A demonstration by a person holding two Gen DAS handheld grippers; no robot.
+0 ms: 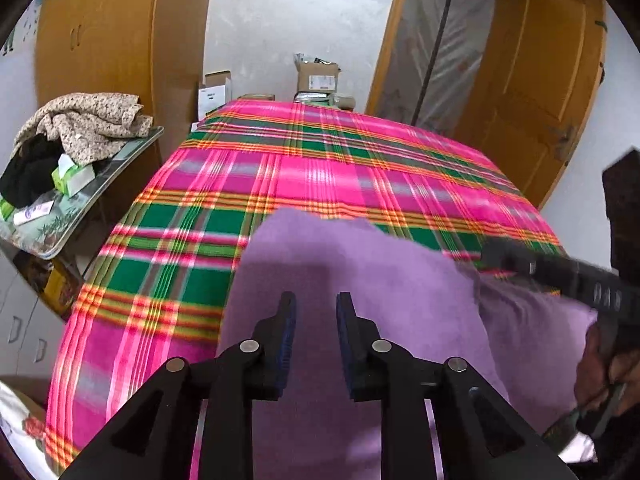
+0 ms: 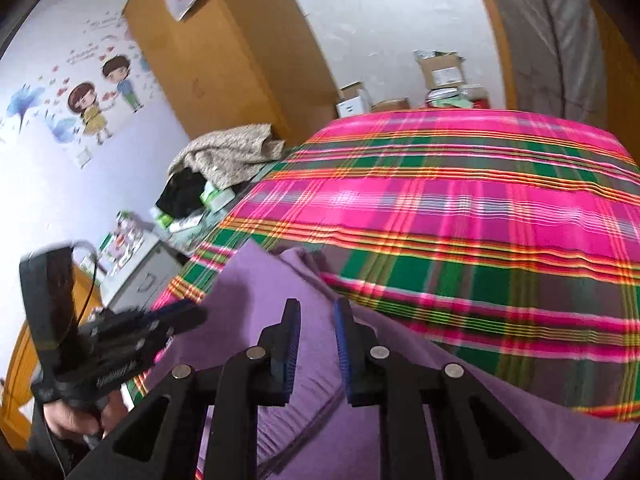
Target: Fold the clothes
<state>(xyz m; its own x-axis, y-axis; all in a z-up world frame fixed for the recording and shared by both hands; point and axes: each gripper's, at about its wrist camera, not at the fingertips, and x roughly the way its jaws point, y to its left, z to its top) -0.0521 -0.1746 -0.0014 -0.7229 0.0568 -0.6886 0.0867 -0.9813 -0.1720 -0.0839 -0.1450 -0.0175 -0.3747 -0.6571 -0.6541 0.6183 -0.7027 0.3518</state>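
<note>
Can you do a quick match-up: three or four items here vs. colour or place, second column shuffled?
Items:
1. garment
2. bed cover
3. cardboard box
4. speckled cloth

Descriptions:
A. piled on the side table
B. plain purple
C. pink and green plaid
D. past the bed's far end

Pairs: 1-B, 2-C, 3-D, 4-A

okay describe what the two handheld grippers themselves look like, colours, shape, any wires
Both the left gripper and right gripper are black scissor-like linkages with silver pivot pins and blue ribbed pads. The right-wrist view shows a thin black cable at the left unit's boxy black housing.
</note>
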